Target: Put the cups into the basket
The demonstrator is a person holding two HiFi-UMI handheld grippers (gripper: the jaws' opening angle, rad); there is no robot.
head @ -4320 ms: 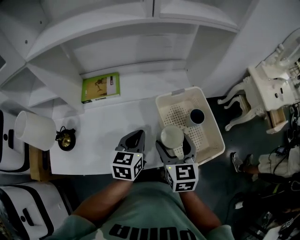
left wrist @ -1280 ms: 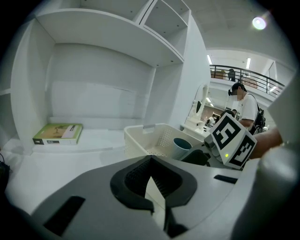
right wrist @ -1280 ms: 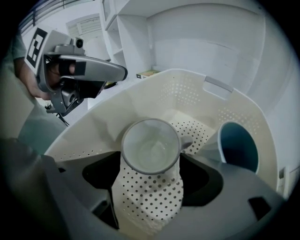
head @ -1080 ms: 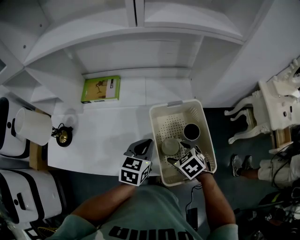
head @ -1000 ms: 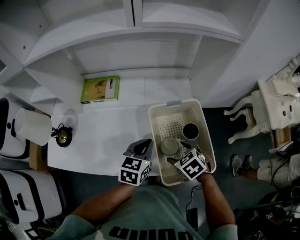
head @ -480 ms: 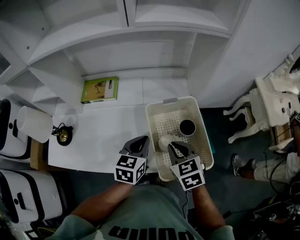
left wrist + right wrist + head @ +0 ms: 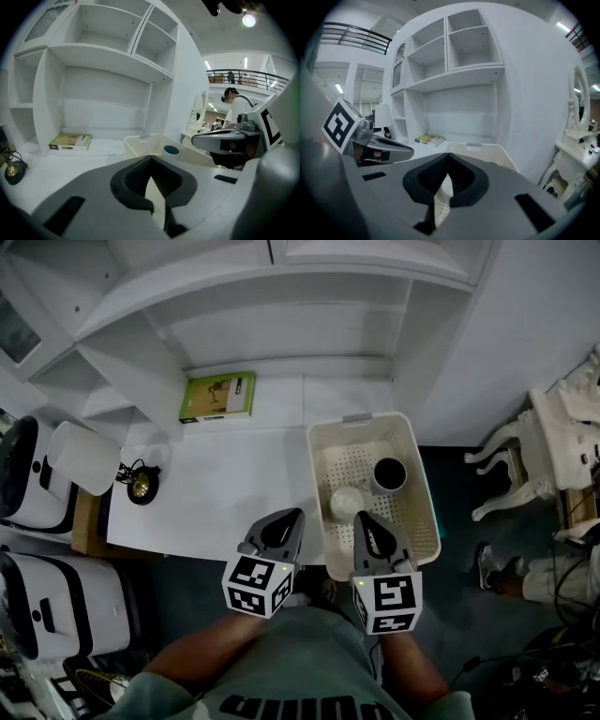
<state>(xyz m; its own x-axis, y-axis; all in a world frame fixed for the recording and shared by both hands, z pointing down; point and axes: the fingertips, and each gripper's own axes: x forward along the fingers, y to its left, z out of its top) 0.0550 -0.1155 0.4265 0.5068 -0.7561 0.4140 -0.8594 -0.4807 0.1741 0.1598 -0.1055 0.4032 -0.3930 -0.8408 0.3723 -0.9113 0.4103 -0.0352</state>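
A cream perforated basket (image 7: 357, 418) stands on the right end of the white table (image 7: 225, 493). Two cups sit inside it: a white cup (image 7: 347, 502) near the front and a dark-lined cup (image 7: 389, 472) behind it to the right. My right gripper (image 7: 362, 517) hovers at the basket's near rim, shut and empty, just short of the white cup. My left gripper (image 7: 292, 516) is shut and empty over the table's front edge, left of the basket. The left gripper view shows the basket (image 7: 140, 140) and the dark-lined cup (image 7: 171, 150) beyond my left gripper (image 7: 151, 159). My right gripper (image 7: 448, 155) faces the basket (image 7: 497, 152).
A green book (image 7: 217, 396) lies at the back of the table under white shelves. A lamp shade (image 7: 84, 457) and a small brass object (image 7: 141, 486) are at the table's left end. White furniture (image 7: 562, 446) stands to the right across the floor.
My right gripper has drawn back out of the basket toward the near rim and its jaws have shut empty. The white cup stays in the basket. The left gripper has hardly moved.
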